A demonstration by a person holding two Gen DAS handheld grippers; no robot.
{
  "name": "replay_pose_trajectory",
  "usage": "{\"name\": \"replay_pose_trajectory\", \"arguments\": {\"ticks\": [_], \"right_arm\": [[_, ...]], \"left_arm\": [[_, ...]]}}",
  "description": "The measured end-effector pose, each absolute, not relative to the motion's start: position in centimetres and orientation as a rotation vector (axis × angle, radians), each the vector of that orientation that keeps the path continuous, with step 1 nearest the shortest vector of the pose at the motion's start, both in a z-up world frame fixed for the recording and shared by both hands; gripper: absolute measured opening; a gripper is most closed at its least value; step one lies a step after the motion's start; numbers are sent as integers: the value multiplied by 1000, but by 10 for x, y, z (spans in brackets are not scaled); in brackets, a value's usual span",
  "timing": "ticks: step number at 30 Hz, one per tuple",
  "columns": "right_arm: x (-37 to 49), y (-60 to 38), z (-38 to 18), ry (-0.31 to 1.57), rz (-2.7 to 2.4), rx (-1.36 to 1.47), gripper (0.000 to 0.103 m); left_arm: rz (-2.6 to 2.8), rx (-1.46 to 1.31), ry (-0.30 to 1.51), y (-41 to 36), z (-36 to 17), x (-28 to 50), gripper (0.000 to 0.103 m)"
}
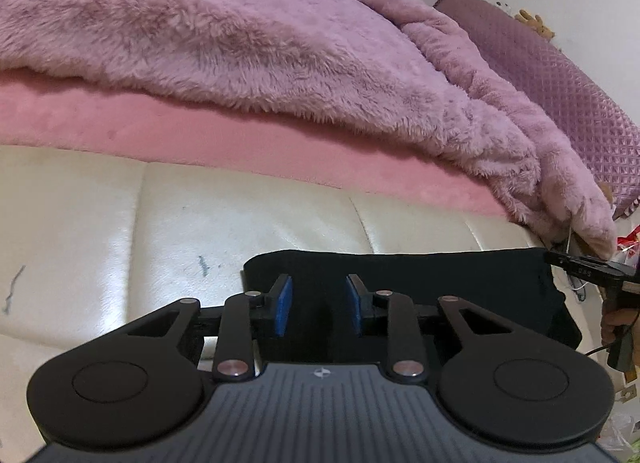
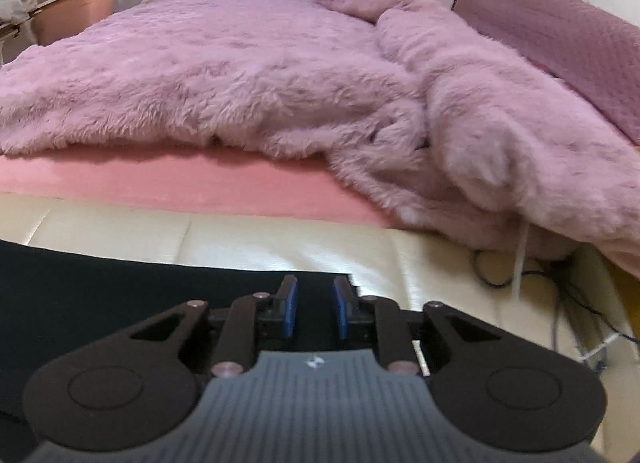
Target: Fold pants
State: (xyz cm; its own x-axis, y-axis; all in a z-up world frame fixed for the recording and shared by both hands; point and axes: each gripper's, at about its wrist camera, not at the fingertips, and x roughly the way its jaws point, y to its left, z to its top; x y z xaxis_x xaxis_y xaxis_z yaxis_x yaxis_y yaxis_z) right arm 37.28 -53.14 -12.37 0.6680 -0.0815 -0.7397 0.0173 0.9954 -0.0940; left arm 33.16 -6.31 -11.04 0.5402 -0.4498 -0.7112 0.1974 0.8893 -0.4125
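The black pants (image 1: pixel 440 283) lie flat as a folded strip on the cream leather bed end (image 1: pixel 120 231). My left gripper (image 1: pixel 319 305) is open, its blue pads over the left end of the pants, just above the cloth. In the right wrist view the pants (image 2: pixel 100 295) stretch to the left, and my right gripper (image 2: pixel 315 309) is open over their right end. The right gripper also shows at the far right of the left wrist view (image 1: pixel 592 267), at the pants' other end.
A fluffy purple blanket (image 1: pixel 240 35) lies on a pink mattress (image 1: pixel 200 139) beyond the cream bed end. A quilted purple headboard (image 1: pixel 560 75) stands at the right. Cables (image 2: pixel 560 295) hang at the bed's right corner. A person's hand (image 1: pixel 616 323) holds the right gripper.
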Motion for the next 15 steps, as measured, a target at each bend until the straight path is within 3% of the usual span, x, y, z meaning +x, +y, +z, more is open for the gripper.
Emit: {"name": "replay_pose_trajectory", "arguments": {"ticks": [4,6,14,15], "right_arm": [[384,-541,-143,894,-102,-47,13],[383,-544,-150,890,-102,-42,13],[385,-543,-148,900,-130,-62,14],[383,-538,-143,894,-155,-78,10]], "left_arm": [[-342,-259,944,-67,-128,342,27],[-320,-194,935,-70,-133,346,18],[-253,-28,906,-71,-121,340,16],[-260,-51,907,-65,-117,337,16]]}}
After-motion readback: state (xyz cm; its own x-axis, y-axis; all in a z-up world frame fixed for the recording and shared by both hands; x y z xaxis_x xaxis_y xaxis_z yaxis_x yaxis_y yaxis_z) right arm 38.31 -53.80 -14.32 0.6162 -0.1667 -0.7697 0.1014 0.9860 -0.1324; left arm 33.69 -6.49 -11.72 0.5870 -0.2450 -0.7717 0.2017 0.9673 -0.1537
